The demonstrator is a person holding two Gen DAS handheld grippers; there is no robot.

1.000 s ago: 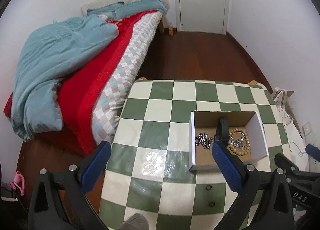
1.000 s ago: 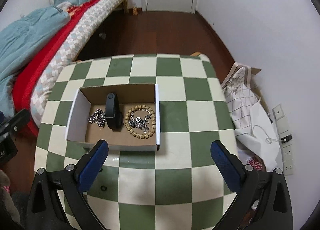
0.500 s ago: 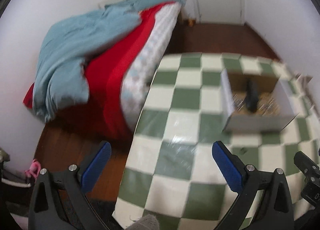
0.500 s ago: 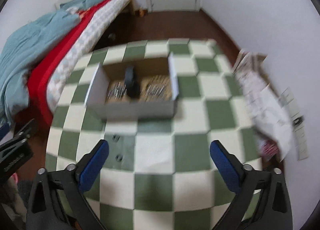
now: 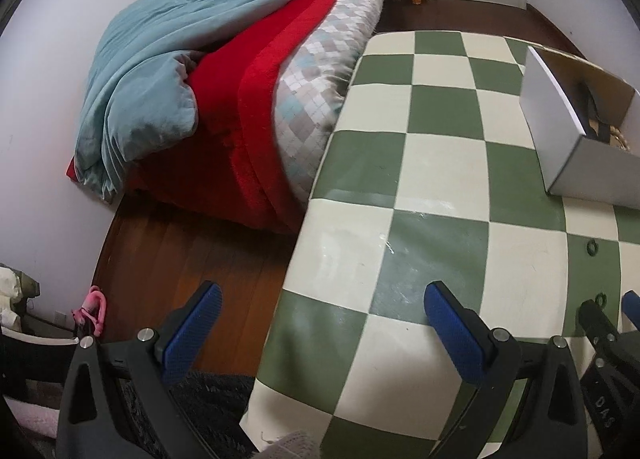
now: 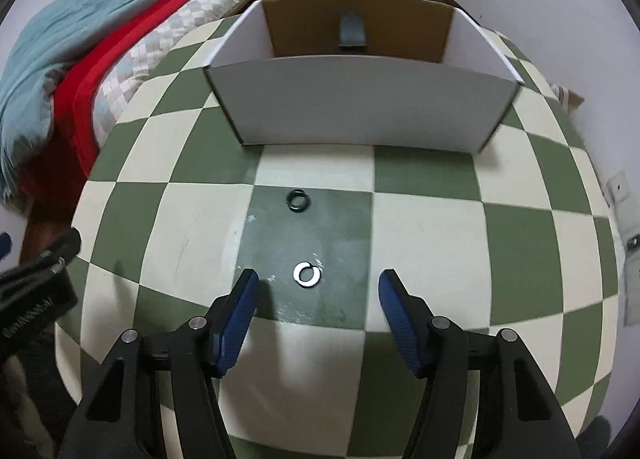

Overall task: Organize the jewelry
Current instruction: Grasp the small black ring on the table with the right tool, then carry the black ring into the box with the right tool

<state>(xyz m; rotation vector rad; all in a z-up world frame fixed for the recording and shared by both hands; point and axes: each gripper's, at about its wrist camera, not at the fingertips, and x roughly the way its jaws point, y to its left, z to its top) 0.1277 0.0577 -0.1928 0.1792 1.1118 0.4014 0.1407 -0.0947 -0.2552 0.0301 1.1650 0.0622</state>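
Note:
Two small rings lie on the green-and-cream checked table (image 6: 420,227): a pale shiny ring (image 6: 306,274) and, farther off, a dark ring (image 6: 298,200). My right gripper (image 6: 319,285) hovers low over the pale ring, its jaws closing. The ring sits between the blue pads (image 6: 248,291) and nothing touches it. Behind stands the white cardboard box (image 6: 360,99) with a black watch-like band (image 6: 352,33) inside. My left gripper (image 5: 324,299) is open and empty over the table's left edge. In the left wrist view, both rings (image 5: 592,246) and the box (image 5: 560,119) lie to the right.
A bed with a teal duvet (image 5: 168,71) and a red blanket (image 5: 260,119) stands close against the table's left side. Brown wood floor (image 5: 180,251) shows below it. Crumpled paper and wall sockets (image 6: 618,195) lie to the right. A door is at the back.
Both grippers have dropped toward the table. The right one's jaws have narrowed and now frame the pale ring. The left view has swung left toward the bed, pushing the box to its right edge.

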